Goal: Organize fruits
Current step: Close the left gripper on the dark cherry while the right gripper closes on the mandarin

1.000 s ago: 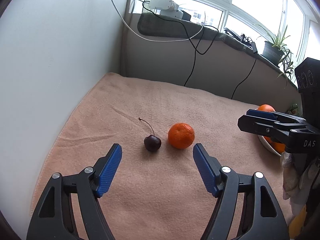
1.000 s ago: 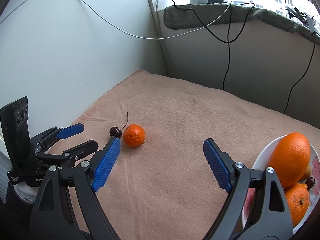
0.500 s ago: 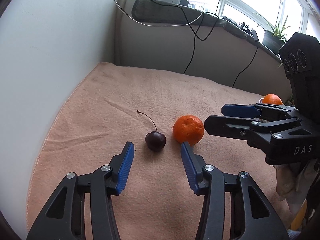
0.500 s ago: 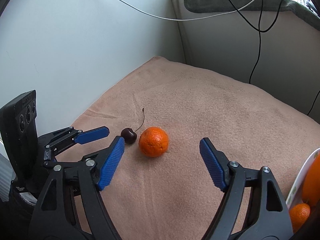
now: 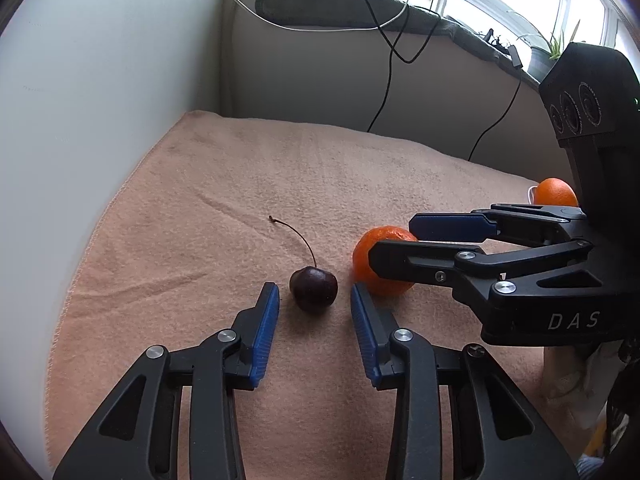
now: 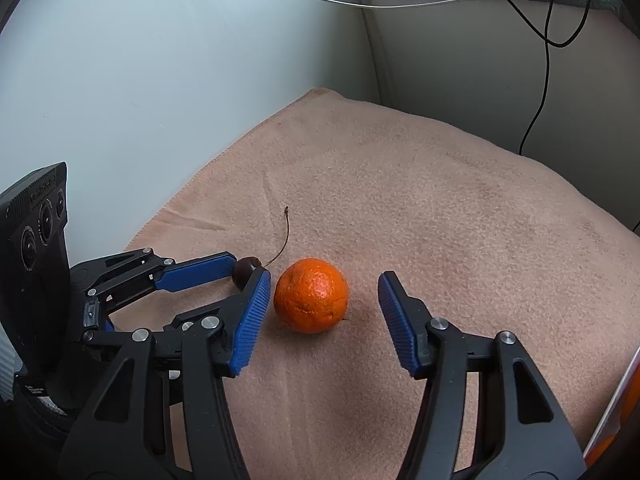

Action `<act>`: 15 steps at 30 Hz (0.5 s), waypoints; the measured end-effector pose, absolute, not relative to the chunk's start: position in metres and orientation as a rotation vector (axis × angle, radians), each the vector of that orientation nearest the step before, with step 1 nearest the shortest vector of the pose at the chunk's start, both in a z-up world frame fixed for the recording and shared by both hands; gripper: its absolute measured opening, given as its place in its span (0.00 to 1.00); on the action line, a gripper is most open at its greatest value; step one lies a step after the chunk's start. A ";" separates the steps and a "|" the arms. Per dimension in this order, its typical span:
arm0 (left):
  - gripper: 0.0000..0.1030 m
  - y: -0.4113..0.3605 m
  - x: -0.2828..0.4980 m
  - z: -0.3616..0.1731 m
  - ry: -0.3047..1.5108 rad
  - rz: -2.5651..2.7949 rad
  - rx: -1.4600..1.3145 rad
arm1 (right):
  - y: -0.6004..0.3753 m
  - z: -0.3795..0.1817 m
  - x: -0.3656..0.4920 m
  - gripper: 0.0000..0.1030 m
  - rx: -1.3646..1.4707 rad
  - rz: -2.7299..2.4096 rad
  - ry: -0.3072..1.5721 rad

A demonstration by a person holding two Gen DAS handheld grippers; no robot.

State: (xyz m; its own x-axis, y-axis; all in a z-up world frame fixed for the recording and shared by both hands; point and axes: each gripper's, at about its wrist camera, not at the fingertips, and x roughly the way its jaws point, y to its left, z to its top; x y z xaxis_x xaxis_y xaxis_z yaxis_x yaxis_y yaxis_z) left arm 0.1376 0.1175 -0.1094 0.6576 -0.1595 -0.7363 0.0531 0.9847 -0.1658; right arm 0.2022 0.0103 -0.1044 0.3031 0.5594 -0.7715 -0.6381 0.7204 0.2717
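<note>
Flanking glossy dark round cherry (image 5: pixel 313 288) with closing left gripper (image 5: pixel 313 304), pads apart; bracketing dimpled orange mandarin (image 6: pixel 311 295) with narrowing right gripper (image 6: pixel 324 294), untouched; resting on fuzzy peach blanket (image 6: pixel 440 200).

A dark red cherry (image 5: pixel 313 288) lies on the peach blanket, its long thin stem curving up and away to the far left. Just right of it, apart, sits a small mandarin (image 6: pixel 311 295), bright orange with a dimpled skin. Far right, another orange (image 5: pixel 554 193) shows, probably in a dish.
</note>
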 end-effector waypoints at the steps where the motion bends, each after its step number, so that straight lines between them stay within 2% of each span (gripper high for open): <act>1: 0.33 0.118 0.138 -0.110 0.848 -0.120 -0.137 | 0.011 -0.105 0.203 0.52 -0.088 0.801 0.986; 4: 0.30 0.119 0.142 -0.111 0.851 -0.119 -0.143 | 0.014 -0.106 0.203 0.51 -0.093 0.804 0.988; 7: 0.23 0.118 0.144 -0.112 0.853 -0.117 -0.140 | 0.016 -0.108 0.203 0.44 -0.092 0.822 1.001; 8: 0.23 0.117 0.144 -0.112 0.852 -0.116 -0.139 | 0.017 -0.108 0.202 0.41 -0.093 0.826 1.002; 15: 0.22 0.116 0.142 -0.111 0.840 -0.107 -0.131 | 0.018 -0.103 0.195 0.40 -0.110 0.811 0.971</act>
